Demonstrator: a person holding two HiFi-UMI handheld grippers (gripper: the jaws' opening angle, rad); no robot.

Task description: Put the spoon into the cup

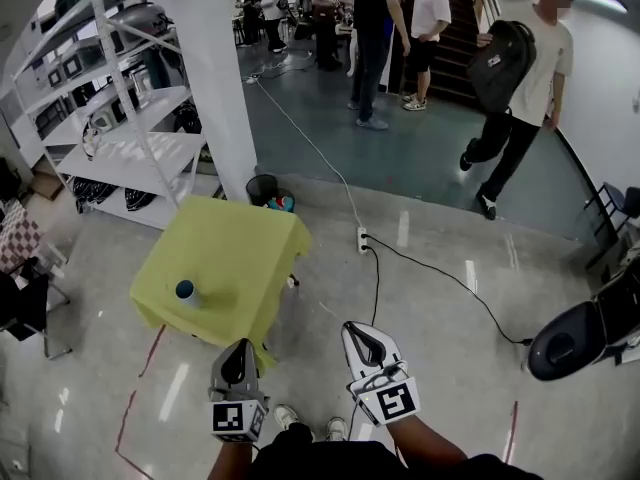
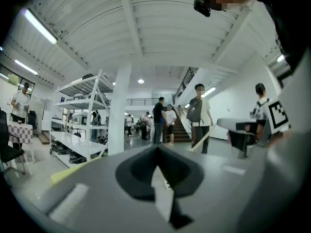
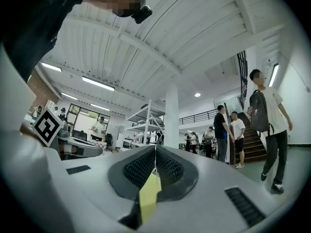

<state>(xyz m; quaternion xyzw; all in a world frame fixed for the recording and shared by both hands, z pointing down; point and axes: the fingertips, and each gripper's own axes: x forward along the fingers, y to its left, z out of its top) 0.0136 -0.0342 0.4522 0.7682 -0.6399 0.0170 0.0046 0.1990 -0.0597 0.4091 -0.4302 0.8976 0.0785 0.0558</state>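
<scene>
- A blue cup (image 1: 186, 290) is set on the yellow counter (image 1: 245, 243);
- the left gripper (image 1: 242, 346) and right gripper (image 1: 354, 330) are held off the counter, fingers pressed together.

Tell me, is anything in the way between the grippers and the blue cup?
Nothing visible is. Only floor and the top of the yellow table lie between the left gripper, the right gripper and the cup. No spoon shows in any view.

Small table (image 1: 262, 298) under a yellow cloth (image 1: 245, 233)
It stands on the pale grey floor (image 1: 440, 308); a blue cup (image 1: 187, 291) sits upright near its front left edge.
</scene>
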